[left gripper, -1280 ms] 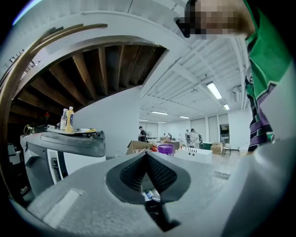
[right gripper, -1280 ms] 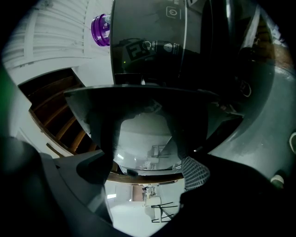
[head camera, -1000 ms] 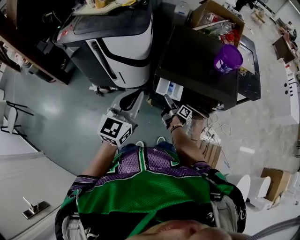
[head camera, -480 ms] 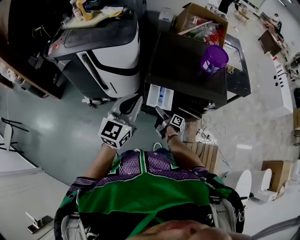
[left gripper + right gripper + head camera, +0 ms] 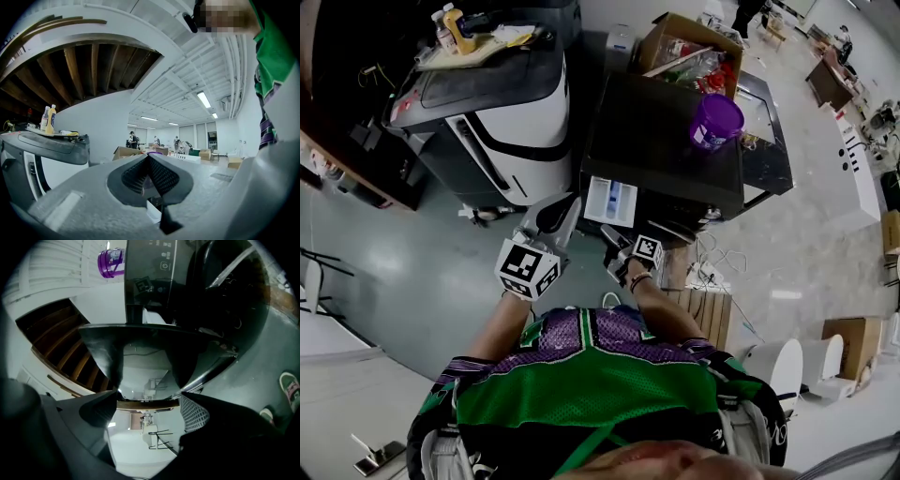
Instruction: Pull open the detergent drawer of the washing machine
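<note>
The black washing machine (image 5: 661,141) stands ahead of me, its white detergent drawer (image 5: 610,200) sticking out of the front at the left. My right gripper (image 5: 608,233) is just before the drawer's front end. In the right gripper view its jaws (image 5: 149,399) stand wide and have just been closing a little. The drawer's dark front (image 5: 101,357) lies at their tips, and only floor shows between the pads. My left gripper (image 5: 569,206) hovers left of the drawer; its pads (image 5: 149,157) are shut with nothing in them.
A purple cup (image 5: 715,120) sits on the washer's top. A white and black machine (image 5: 520,103) stands to the left, with bottles (image 5: 450,23) on a tray on top. A cardboard box (image 5: 694,47) is behind the washer. Cables (image 5: 712,253) and a wooden pallet (image 5: 708,309) lie at the right.
The head view has shifted, so the washer sits higher and further left. The right gripper has drawn a little back from the machine's front. The drawer stands out in every frame.
</note>
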